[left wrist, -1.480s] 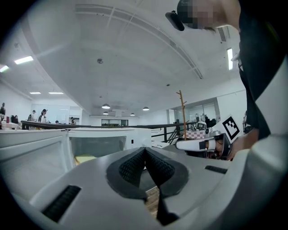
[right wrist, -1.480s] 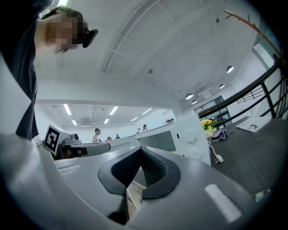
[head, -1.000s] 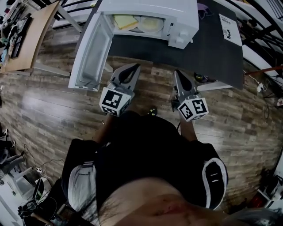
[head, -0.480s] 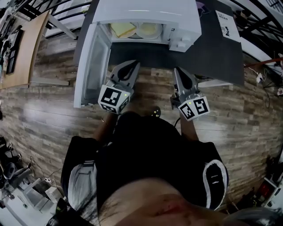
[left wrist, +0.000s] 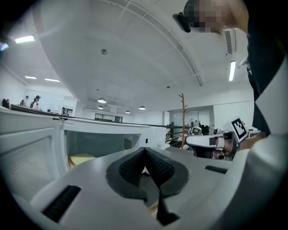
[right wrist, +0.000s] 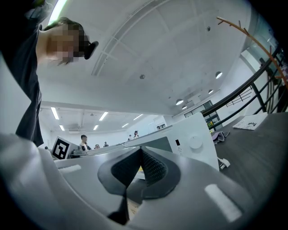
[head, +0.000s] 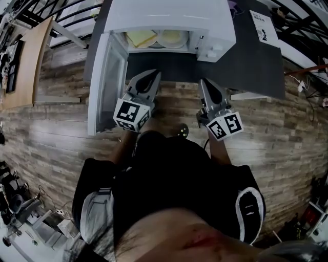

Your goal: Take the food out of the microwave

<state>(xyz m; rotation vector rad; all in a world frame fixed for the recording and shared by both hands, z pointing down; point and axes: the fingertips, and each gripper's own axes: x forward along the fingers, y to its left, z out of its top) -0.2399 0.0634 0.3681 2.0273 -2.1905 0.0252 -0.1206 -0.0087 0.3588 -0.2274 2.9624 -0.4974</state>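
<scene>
Head view: white microwave (head: 169,15) on dark table (head: 251,61), door (head: 105,77) swung open; yellow food (head: 141,37) and pale round dish (head: 172,37) inside, beyond both jaw tips; left gripper (head: 152,74) and right gripper (head: 203,82) short of the opening, touching nothing. Left gripper view: jaws pressed together, empty; yellow food ahead, left of jaws. Right gripper view: jaws pressed together, empty; control knob (right wrist: 195,142) right of jaws.

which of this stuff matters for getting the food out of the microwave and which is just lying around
Belongs to the job: microwave, its open door, yellow food inside, round plate beside it, left claw, right claw (both shut, empty).

Just lying about: printed sheet on the dark table, wooden board at far left.
</scene>
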